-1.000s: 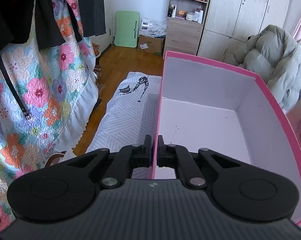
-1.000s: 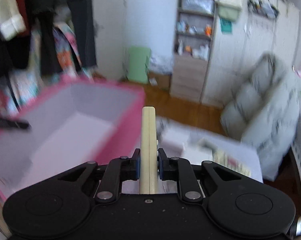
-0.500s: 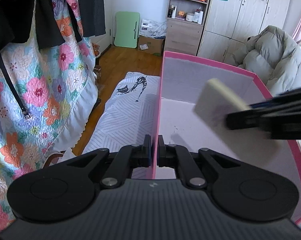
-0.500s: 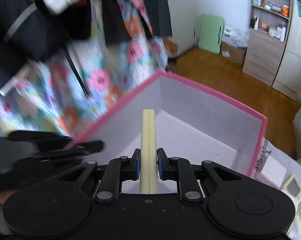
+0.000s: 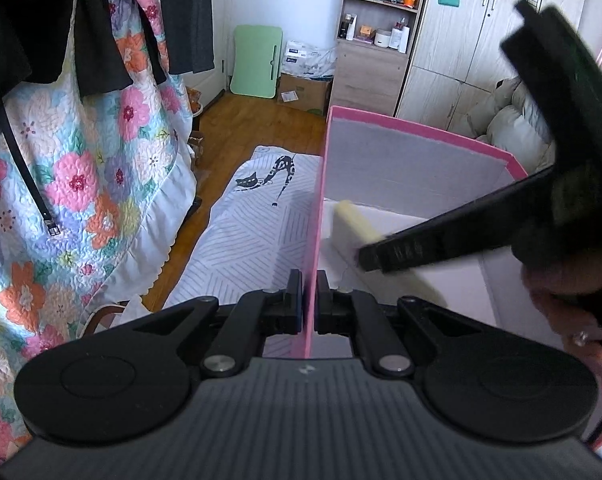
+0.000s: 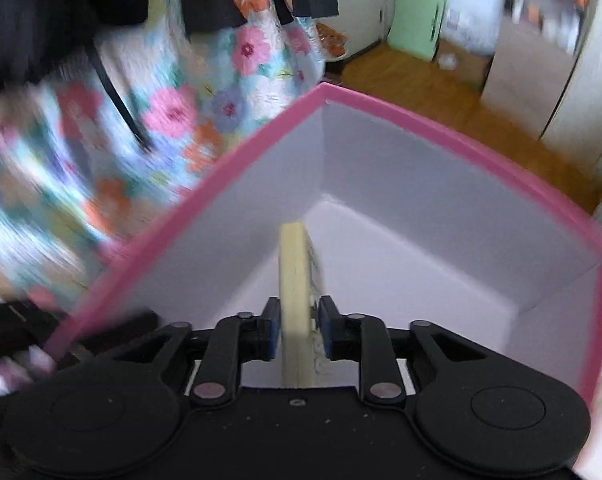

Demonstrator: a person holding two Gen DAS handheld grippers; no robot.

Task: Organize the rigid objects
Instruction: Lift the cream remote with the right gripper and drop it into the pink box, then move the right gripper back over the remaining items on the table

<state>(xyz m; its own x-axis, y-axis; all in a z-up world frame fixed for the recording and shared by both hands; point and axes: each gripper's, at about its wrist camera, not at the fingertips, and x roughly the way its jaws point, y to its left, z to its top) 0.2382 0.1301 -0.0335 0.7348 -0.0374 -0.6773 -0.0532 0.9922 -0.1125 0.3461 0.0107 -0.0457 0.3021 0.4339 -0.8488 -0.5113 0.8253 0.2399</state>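
A pink box with a white inside [image 5: 413,132] stands on the bed. My left gripper [image 5: 309,300] is shut on the box's left wall. My right gripper [image 6: 299,328] reaches into the box from the right and has a flat cream remote control [image 6: 295,276] between its fingers, with small gaps beside it as the jaws start to part. The remote [image 5: 347,226] sits low inside the box near its left wall [image 6: 205,236]. The box floor [image 6: 401,280] around it is bare.
A floral quilt [image 5: 101,168] and dark clothes hang to the left. A striped bed sheet with a cat print [image 5: 257,216] lies left of the box. A wooden floor, a shelf unit [image 5: 377,32] and wardrobes are behind. A grey jacket [image 5: 513,124] lies at the right.
My right gripper has carried the remote from above the box down into it, toward the left wall, and its jaws have loosened. The left gripper has stayed clamped on the wall.
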